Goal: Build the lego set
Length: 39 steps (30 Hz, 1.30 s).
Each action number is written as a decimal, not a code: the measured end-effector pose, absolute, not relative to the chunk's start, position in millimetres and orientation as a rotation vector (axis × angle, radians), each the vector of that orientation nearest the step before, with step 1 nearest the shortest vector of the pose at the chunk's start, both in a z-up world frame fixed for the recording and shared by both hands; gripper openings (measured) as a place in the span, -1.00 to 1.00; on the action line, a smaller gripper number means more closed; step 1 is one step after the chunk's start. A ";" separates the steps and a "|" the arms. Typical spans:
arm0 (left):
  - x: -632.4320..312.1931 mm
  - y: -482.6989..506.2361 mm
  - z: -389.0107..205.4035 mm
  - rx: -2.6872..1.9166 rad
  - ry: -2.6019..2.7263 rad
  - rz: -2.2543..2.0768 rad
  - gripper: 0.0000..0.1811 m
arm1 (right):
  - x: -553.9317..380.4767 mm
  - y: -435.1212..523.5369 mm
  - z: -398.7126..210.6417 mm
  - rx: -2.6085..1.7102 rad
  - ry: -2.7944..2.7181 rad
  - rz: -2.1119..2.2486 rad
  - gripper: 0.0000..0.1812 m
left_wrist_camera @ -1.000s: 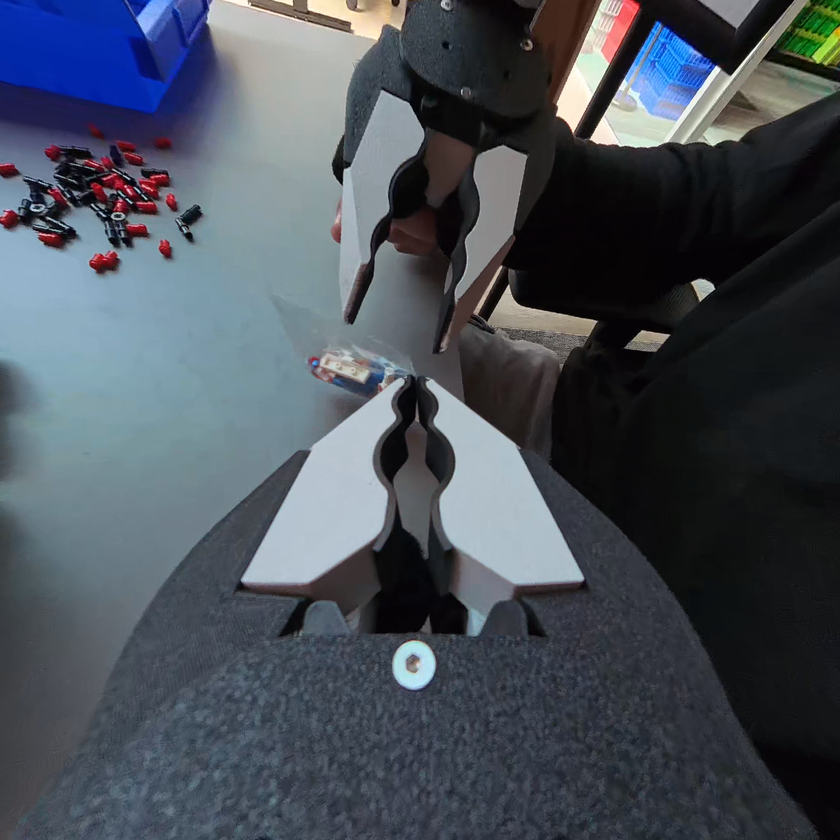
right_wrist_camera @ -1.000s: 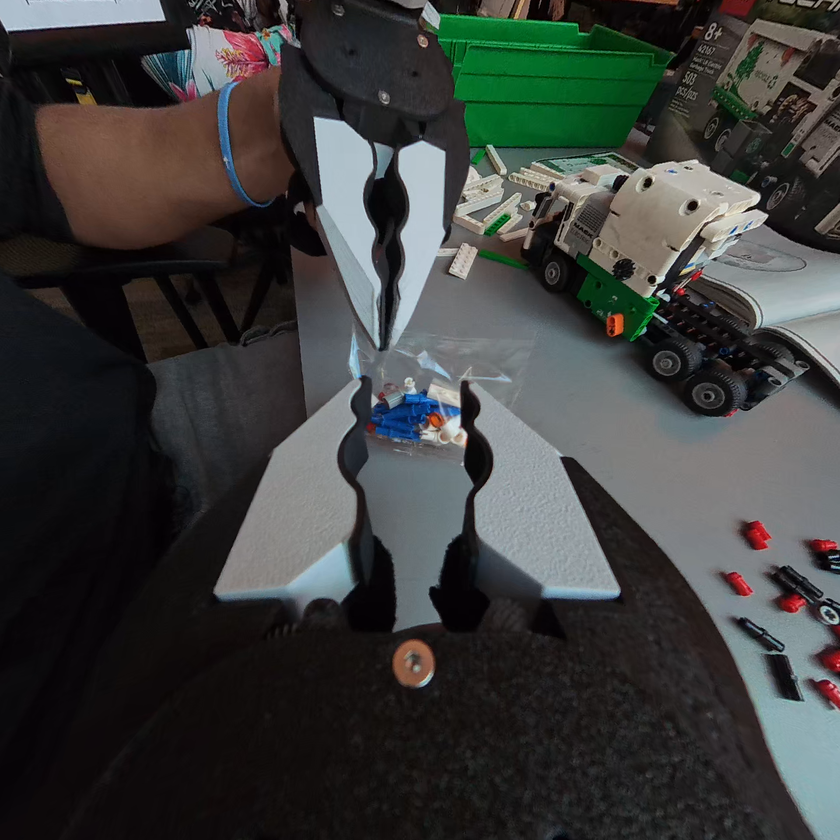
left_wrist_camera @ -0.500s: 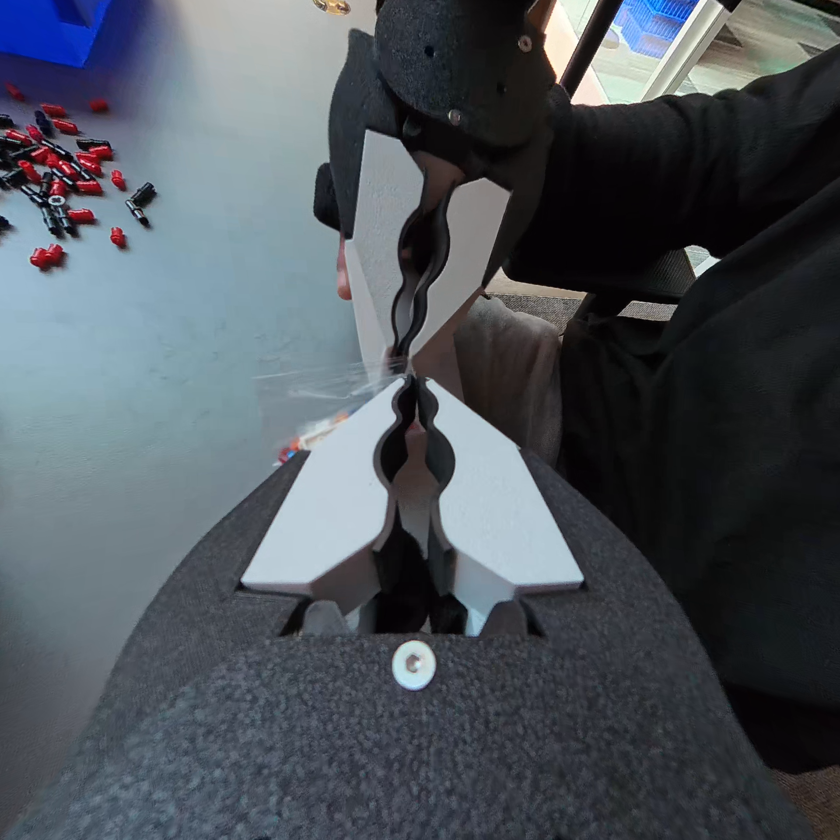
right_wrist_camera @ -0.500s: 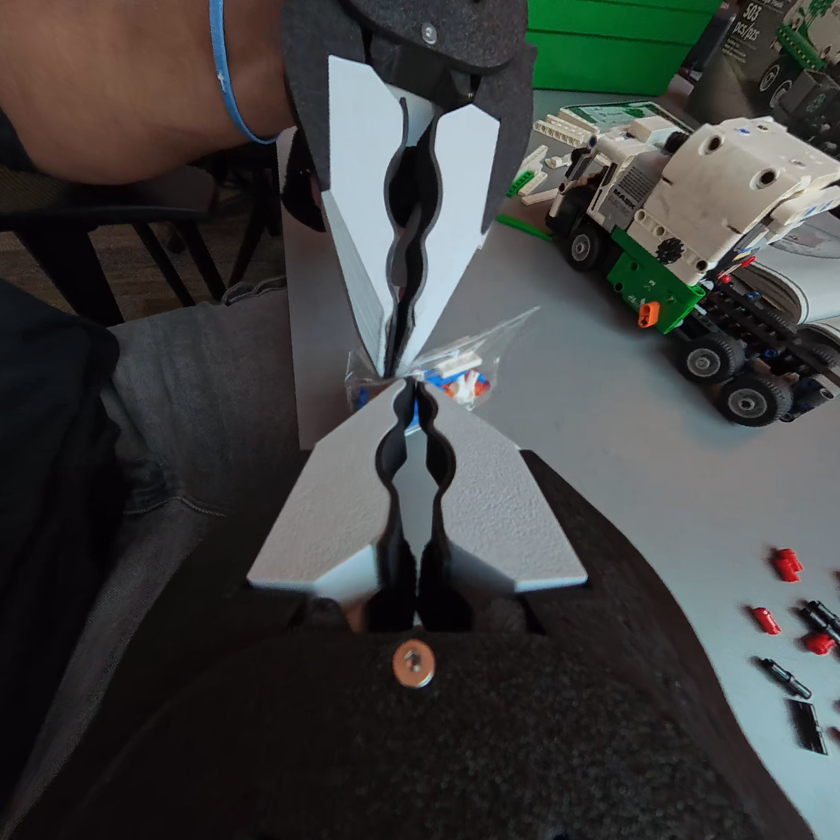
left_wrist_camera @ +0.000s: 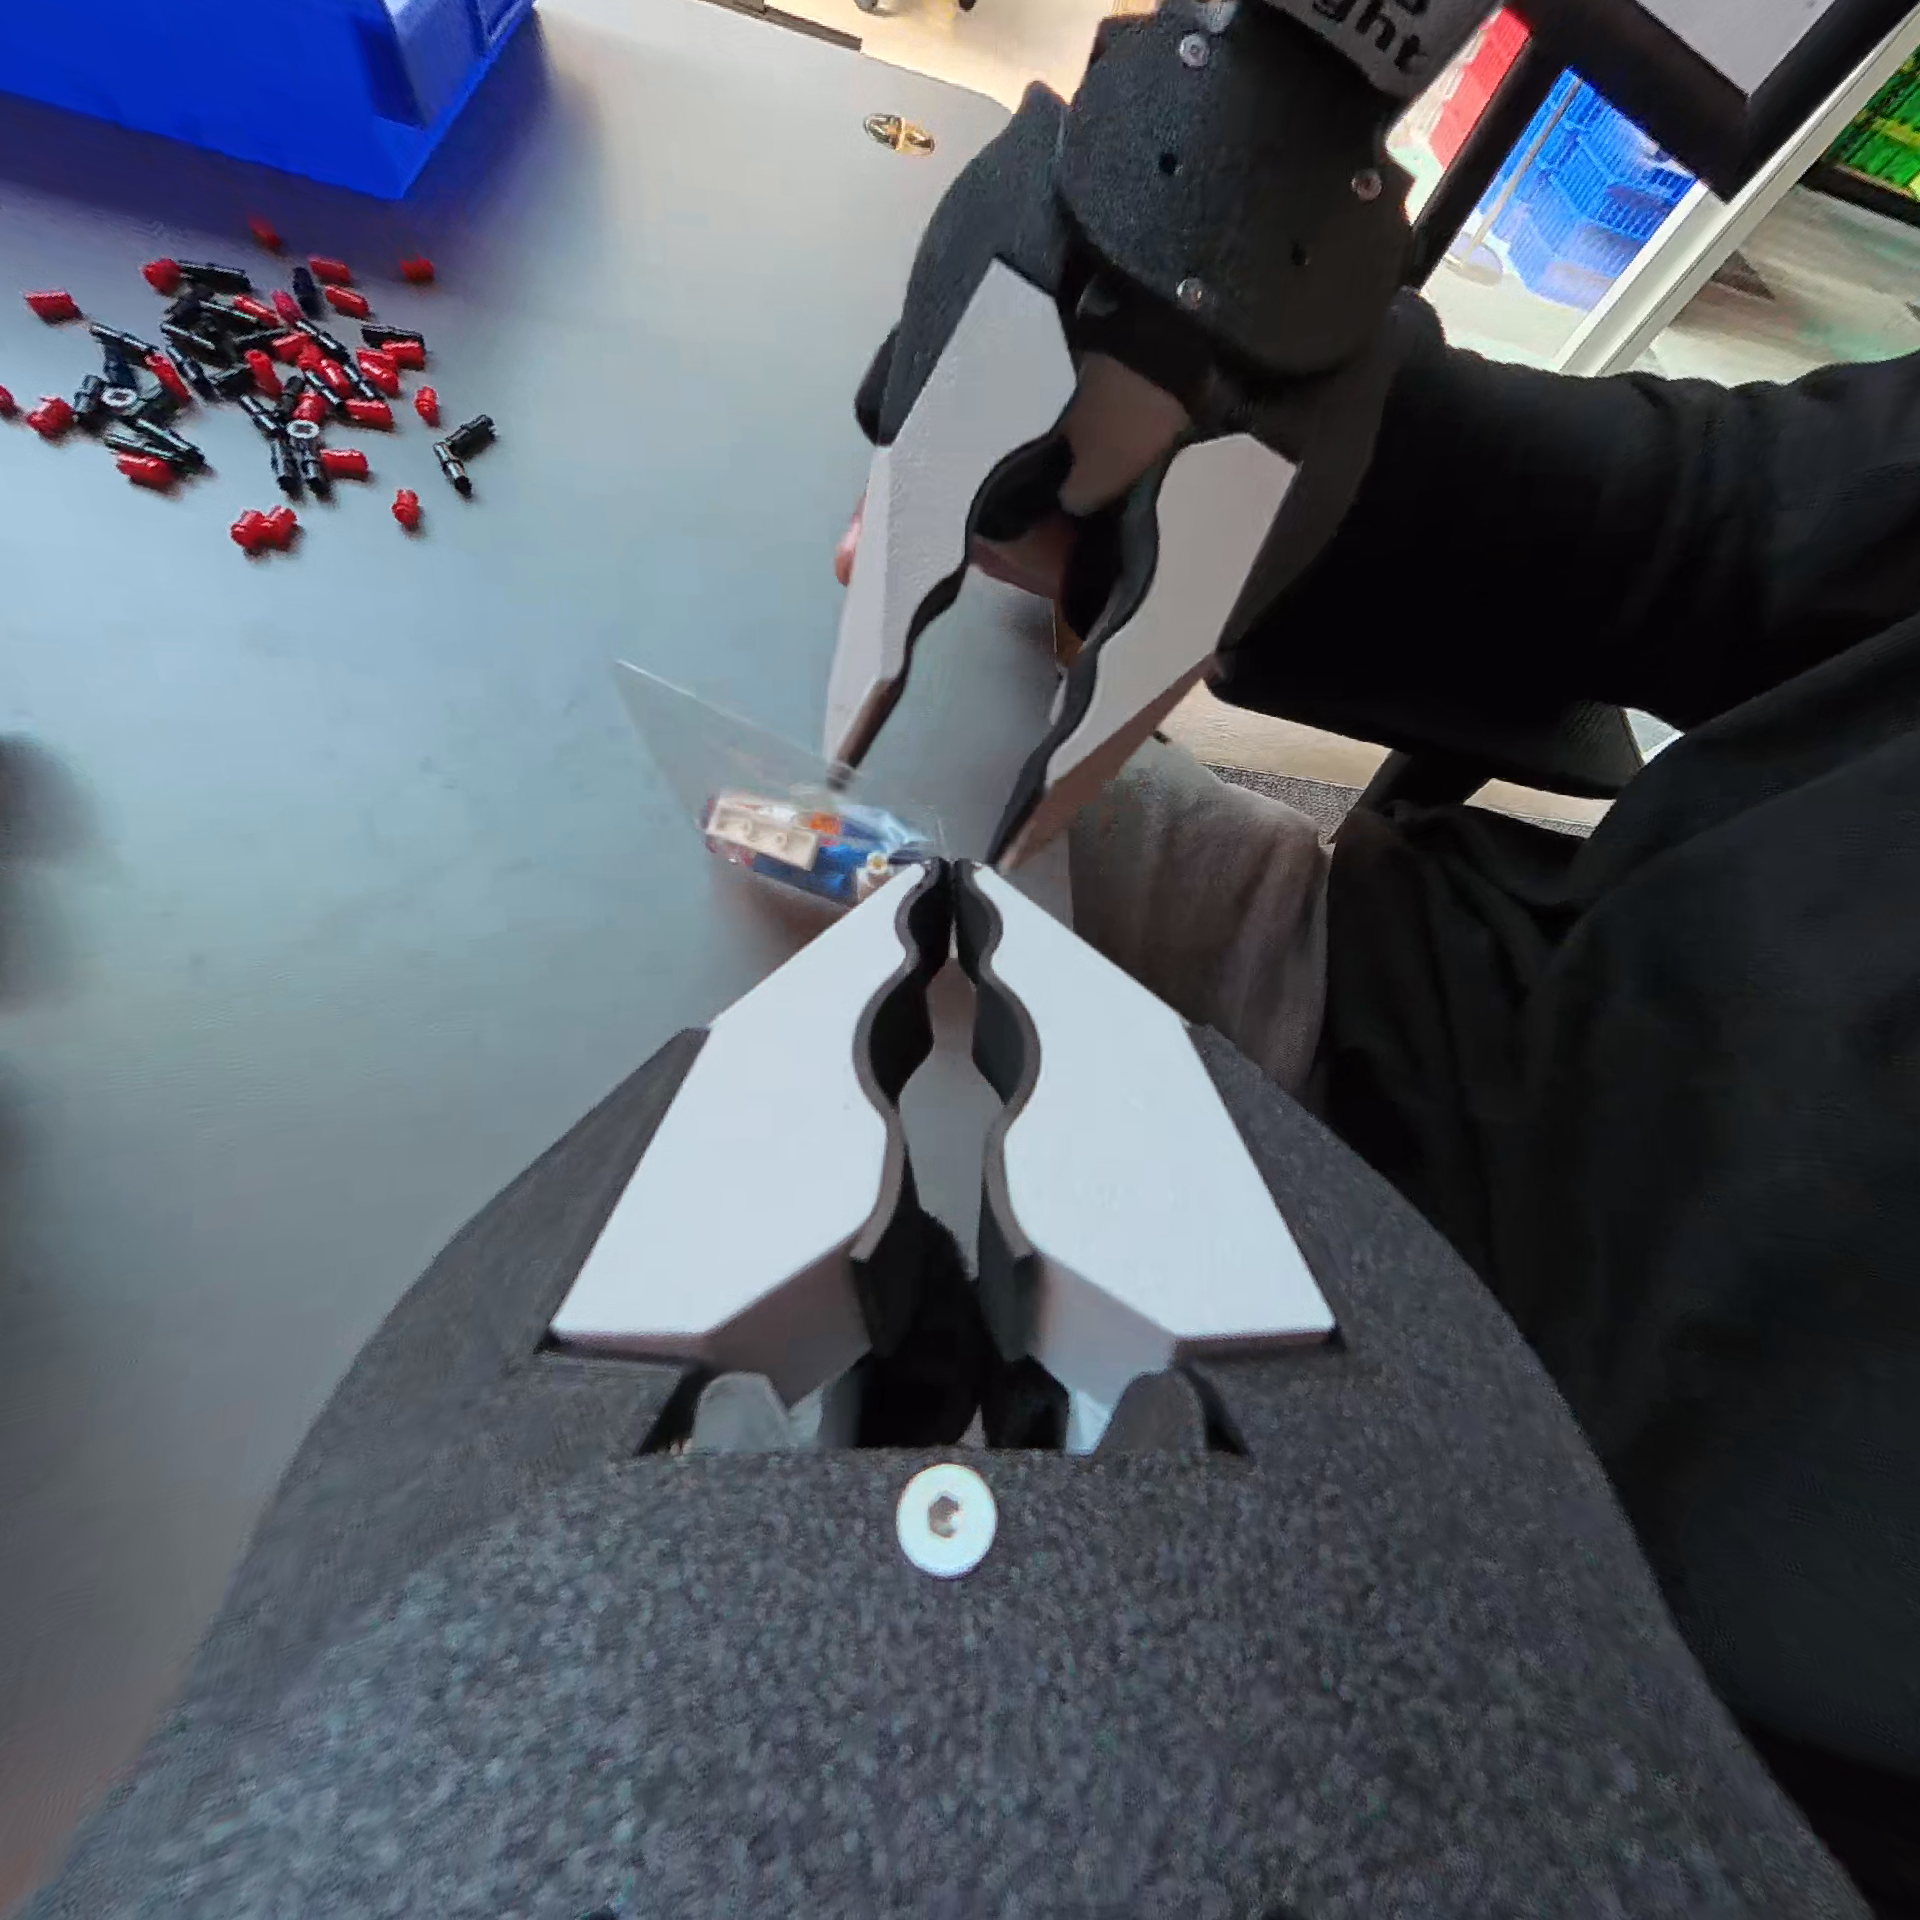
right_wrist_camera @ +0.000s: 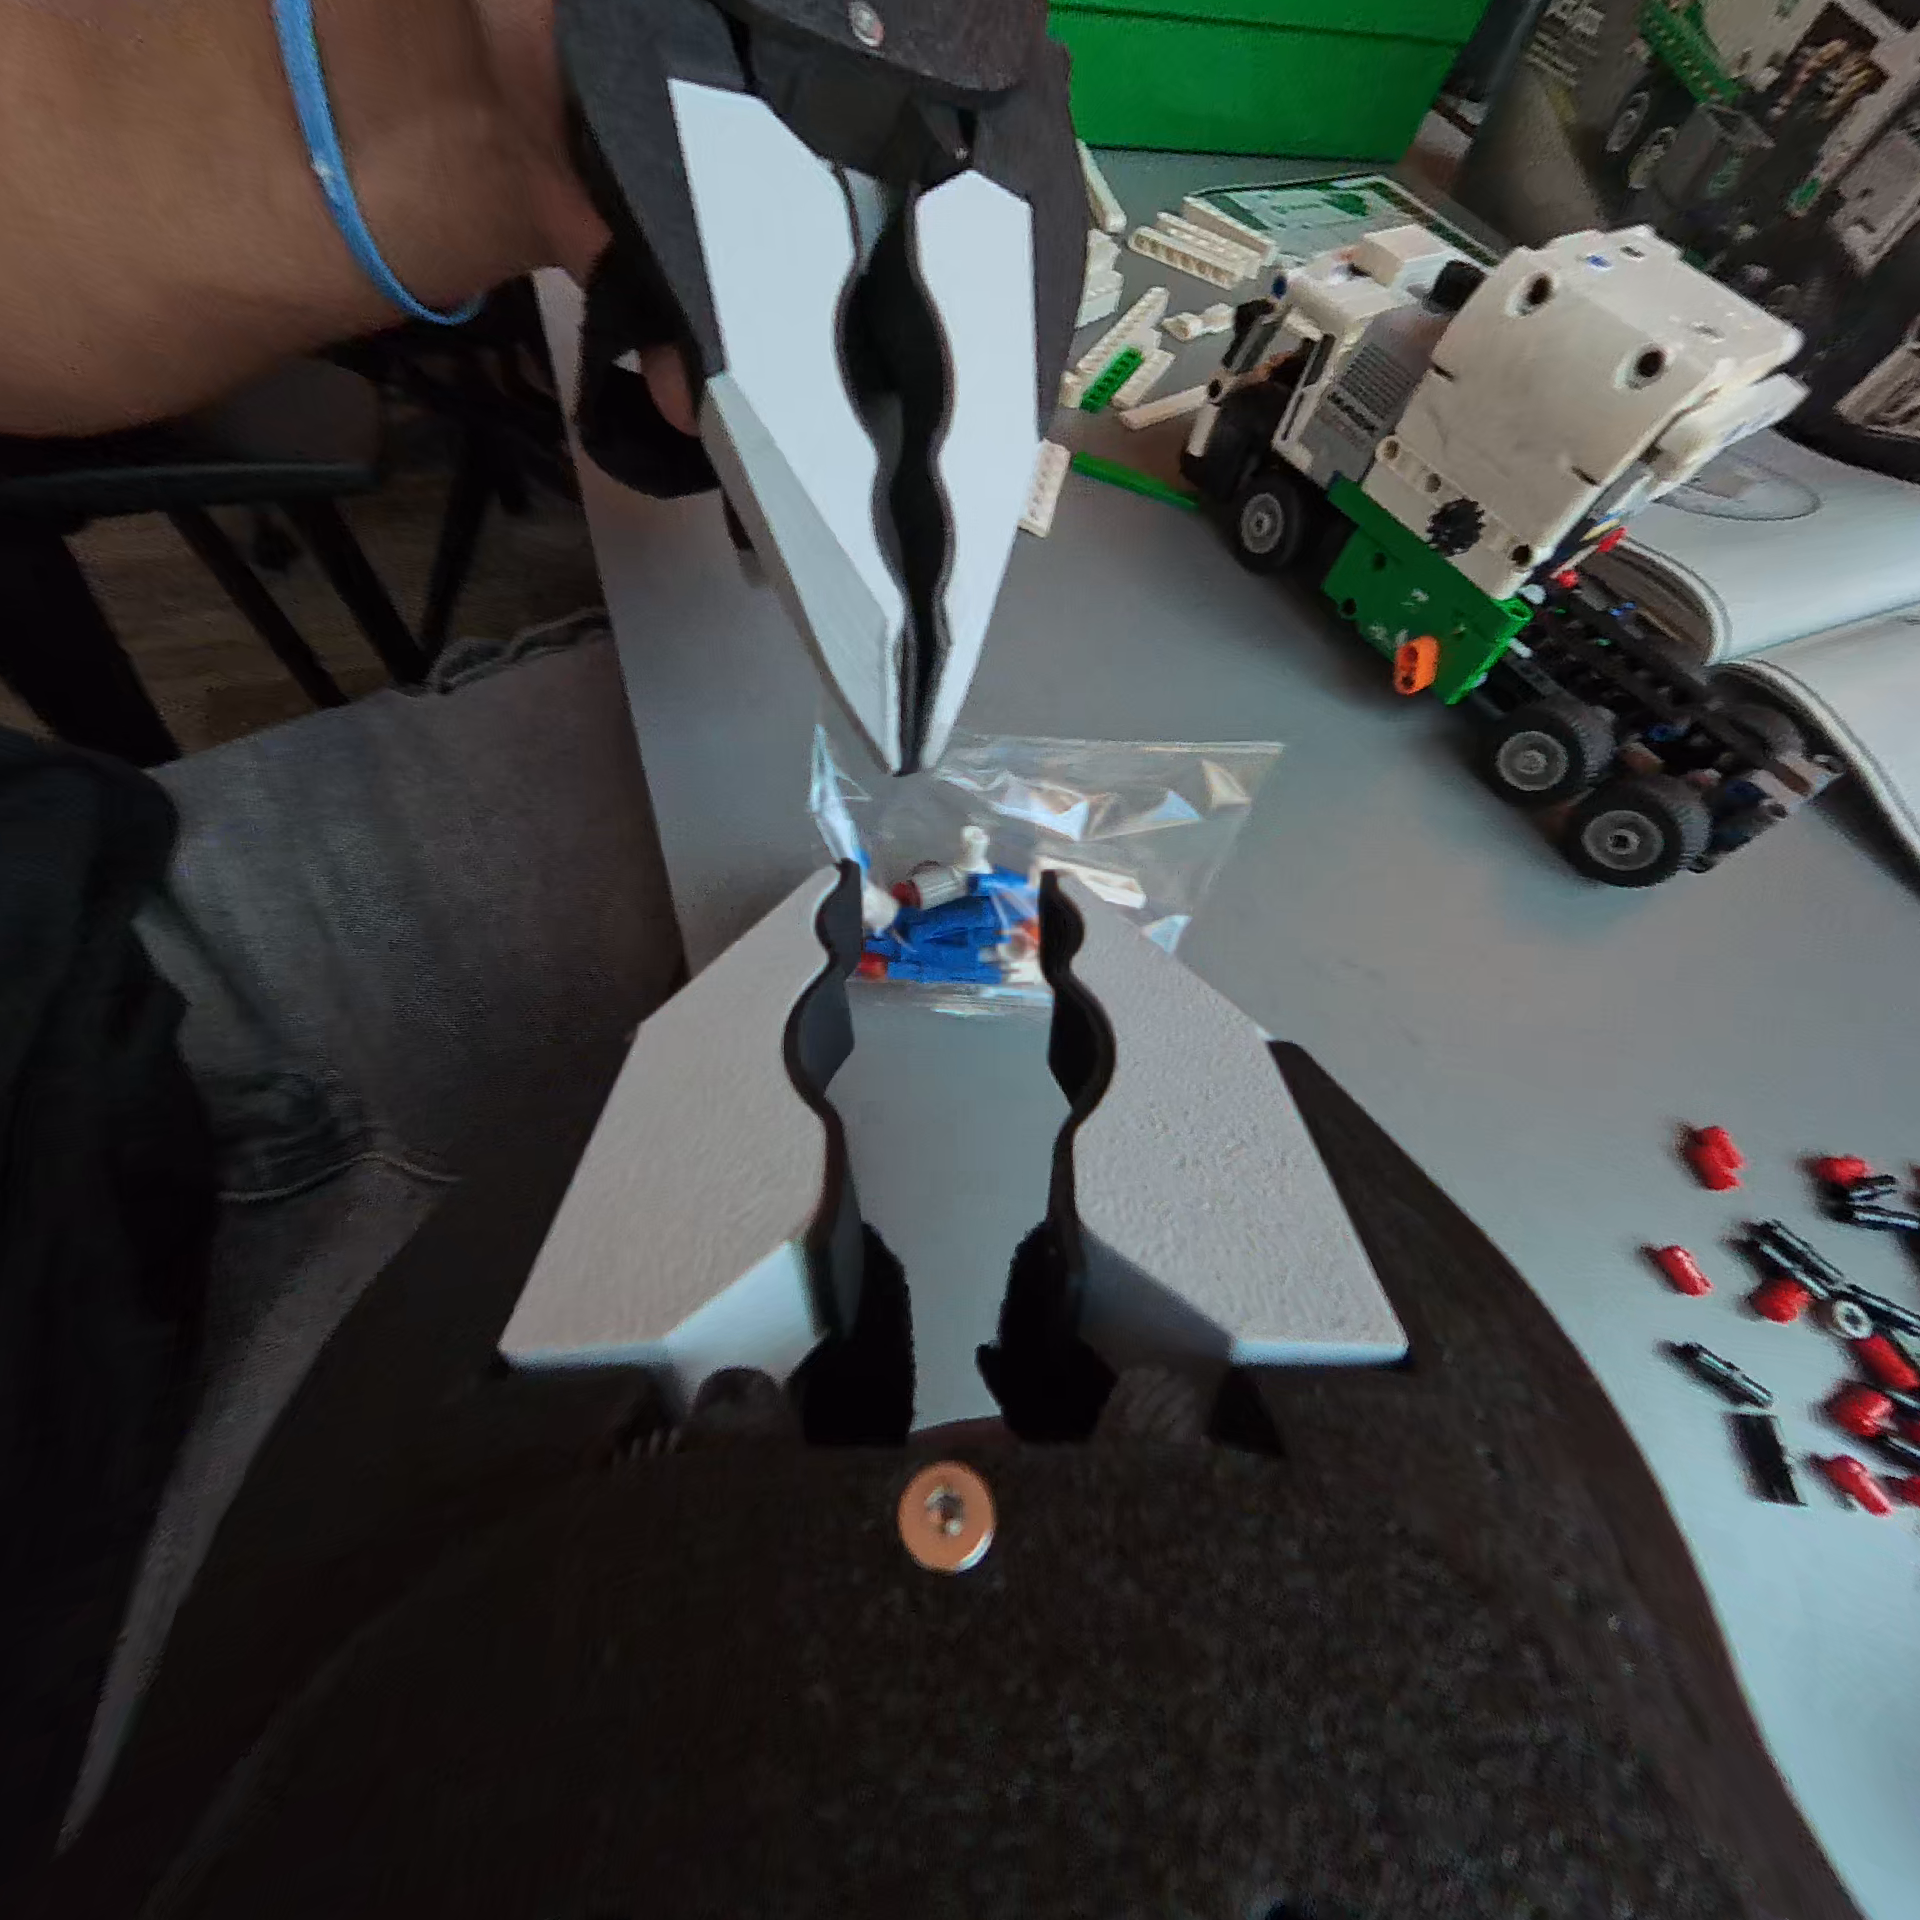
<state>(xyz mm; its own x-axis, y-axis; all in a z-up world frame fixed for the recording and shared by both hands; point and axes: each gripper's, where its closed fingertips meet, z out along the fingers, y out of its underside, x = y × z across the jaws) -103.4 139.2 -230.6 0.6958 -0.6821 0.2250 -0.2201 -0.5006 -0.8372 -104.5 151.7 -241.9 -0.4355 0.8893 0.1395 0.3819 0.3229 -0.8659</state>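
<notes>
A small clear plastic bag [right_wrist_camera: 1049, 821] of blue, white and red lego pieces lies near the grey table's [left_wrist_camera: 312, 935] near edge. My left gripper [left_wrist_camera: 951, 871] is shut, its tips pinching the bag's [left_wrist_camera: 800, 831] edge. In the right wrist view the left gripper [right_wrist_camera: 910, 764] comes down from above onto the bag's top left corner. My right gripper [right_wrist_camera: 945, 883] is open, its fingers either side of the bag's piece-filled end and not closed on it. In the left wrist view the right gripper [left_wrist_camera: 925, 810] faces mine, open over the bag.
A white and green lego truck [right_wrist_camera: 1455, 499] stands at the right, on an open instruction booklet [right_wrist_camera: 1829, 592]. Loose white pieces [right_wrist_camera: 1143, 270] and a green bin [right_wrist_camera: 1247, 73] lie behind. Red and black pins [left_wrist_camera: 239, 384] are scattered by a blue bin [left_wrist_camera: 239, 83]. A person's lap borders the table edge.
Half a second ago both grippers were shut on the bag and held it up. Now the right gripper has opened and the bag is back down at the table.
</notes>
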 end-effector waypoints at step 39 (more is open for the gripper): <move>-118.1 133.2 -195.5 -1.795 0.720 -0.680 -0.71 | -91.8 130.0 -198.8 -0.859 -1.836 1.449 -1.00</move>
